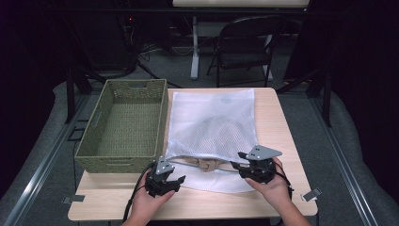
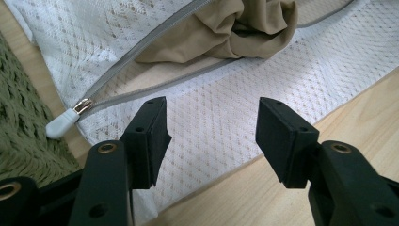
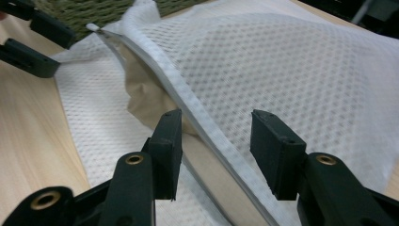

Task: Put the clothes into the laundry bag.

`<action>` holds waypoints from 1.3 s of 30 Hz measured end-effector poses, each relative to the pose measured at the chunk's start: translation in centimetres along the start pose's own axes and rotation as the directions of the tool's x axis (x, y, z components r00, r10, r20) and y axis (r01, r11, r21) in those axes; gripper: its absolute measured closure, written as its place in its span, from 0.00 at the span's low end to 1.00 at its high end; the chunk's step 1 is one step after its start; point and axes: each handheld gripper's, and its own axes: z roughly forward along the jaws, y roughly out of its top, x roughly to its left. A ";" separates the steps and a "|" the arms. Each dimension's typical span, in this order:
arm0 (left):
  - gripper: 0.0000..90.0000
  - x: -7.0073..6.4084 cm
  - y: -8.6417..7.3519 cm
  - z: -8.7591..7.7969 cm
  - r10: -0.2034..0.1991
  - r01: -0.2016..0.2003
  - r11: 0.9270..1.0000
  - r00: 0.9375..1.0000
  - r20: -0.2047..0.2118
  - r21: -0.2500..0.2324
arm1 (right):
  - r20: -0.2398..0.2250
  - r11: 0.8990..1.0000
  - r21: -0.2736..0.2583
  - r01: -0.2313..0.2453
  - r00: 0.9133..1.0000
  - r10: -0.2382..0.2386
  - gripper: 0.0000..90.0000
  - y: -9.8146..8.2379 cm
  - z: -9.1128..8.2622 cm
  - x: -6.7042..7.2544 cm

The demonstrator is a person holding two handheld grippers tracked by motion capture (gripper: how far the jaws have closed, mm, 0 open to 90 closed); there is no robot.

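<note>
A white mesh laundry bag (image 1: 211,117) lies flat on the wooden table (image 1: 282,141), its zipper undone along the near edge. A tan garment (image 1: 207,165) bulges out of that opening. My left gripper (image 1: 175,177) is open at the bag's near left corner. In the left gripper view its jaws (image 2: 211,127) hang apart over the lower mesh flap (image 2: 221,103), with the zipper pull (image 2: 61,123) to their left. My right gripper (image 1: 236,160) is open at the opening's right end. The bag's upper zipper edge (image 3: 188,101) runs between its jaws (image 3: 216,136), untouched by the pads.
A green woven basket (image 1: 124,125) stands empty on the left half of the table, right beside the bag. A folding chair (image 1: 244,47) and a table leg stand on the floor beyond the far edge. Bare wood runs along the near edge.
</note>
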 end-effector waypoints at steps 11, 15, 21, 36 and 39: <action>0.48 0.2 0.1 -0.1 -0.003 0.003 1.000 1.000 0.007 -0.011 | 0.113 0.989 0.000 -0.150 0.982 0.149 0.51 -2.7 -2.4 -2.3; 0.48 0.0 0.1 0.1 0.003 -0.003 1.000 1.000 0.004 -0.012 | 0.164 0.986 0.000 -0.168 0.972 0.166 0.48 -3.6 -2.6 -3.0; 0.48 0.0 0.2 0.3 0.001 -0.001 1.000 1.000 0.012 -0.002 | 0.173 0.975 0.021 -0.221 0.961 0.214 0.44 -4.7 -2.4 -3.8; 0.47 -0.2 0.4 0.9 0.010 -0.010 1.000 1.000 0.018 -0.005 | 0.155 0.957 0.072 -0.281 0.951 0.267 0.40 -6.2 -1.7 -3.5; 0.47 -0.2 0.5 1.0 0.019 -0.019 1.000 0.999 0.028 0.006 | 0.150 0.951 0.071 -0.300 0.946 0.287 0.40 -6.5 -1.7 -3.5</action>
